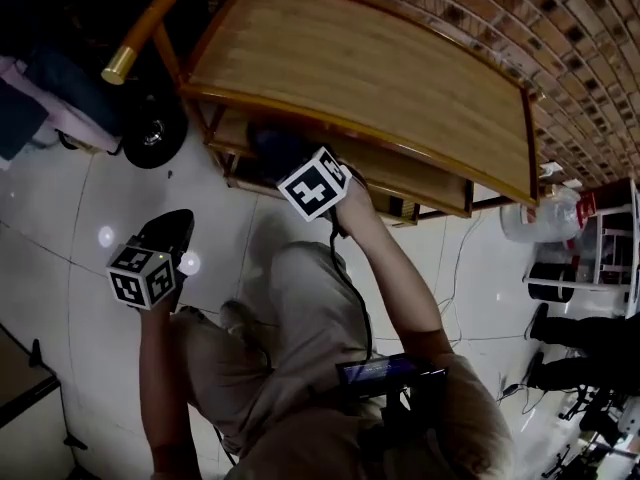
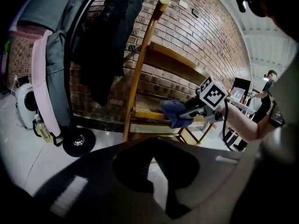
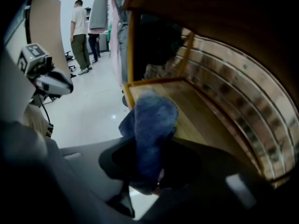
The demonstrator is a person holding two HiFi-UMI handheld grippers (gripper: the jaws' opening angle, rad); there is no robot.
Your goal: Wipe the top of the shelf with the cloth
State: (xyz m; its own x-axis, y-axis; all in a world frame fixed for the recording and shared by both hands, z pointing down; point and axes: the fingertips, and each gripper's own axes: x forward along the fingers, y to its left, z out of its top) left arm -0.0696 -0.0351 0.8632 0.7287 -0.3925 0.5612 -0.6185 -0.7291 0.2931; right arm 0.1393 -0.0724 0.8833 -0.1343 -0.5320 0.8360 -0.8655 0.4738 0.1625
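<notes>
The wooden shelf has a wide top board (image 1: 370,78); the top is bare. My right gripper (image 1: 292,160) is shut on a blue cloth (image 1: 272,140) and holds it below the top's front edge, at the left end of a lower board (image 3: 187,108). The right gripper view shows the cloth (image 3: 152,125) bunched between the jaws, above that board's near corner. In the left gripper view the cloth (image 2: 175,113) hangs beside the shelf frame. My left gripper (image 1: 176,226) hovers over the floor left of the shelf, jaws together and holding nothing.
A coat rack on a round wheeled base (image 1: 150,133) stands left of the shelf, with clothes (image 2: 107,31) hanging from it. A brick wall (image 1: 560,38) runs behind. A white rack (image 1: 600,248) and a plastic bag (image 1: 535,218) stand at the right. A person (image 3: 79,36) stands far off.
</notes>
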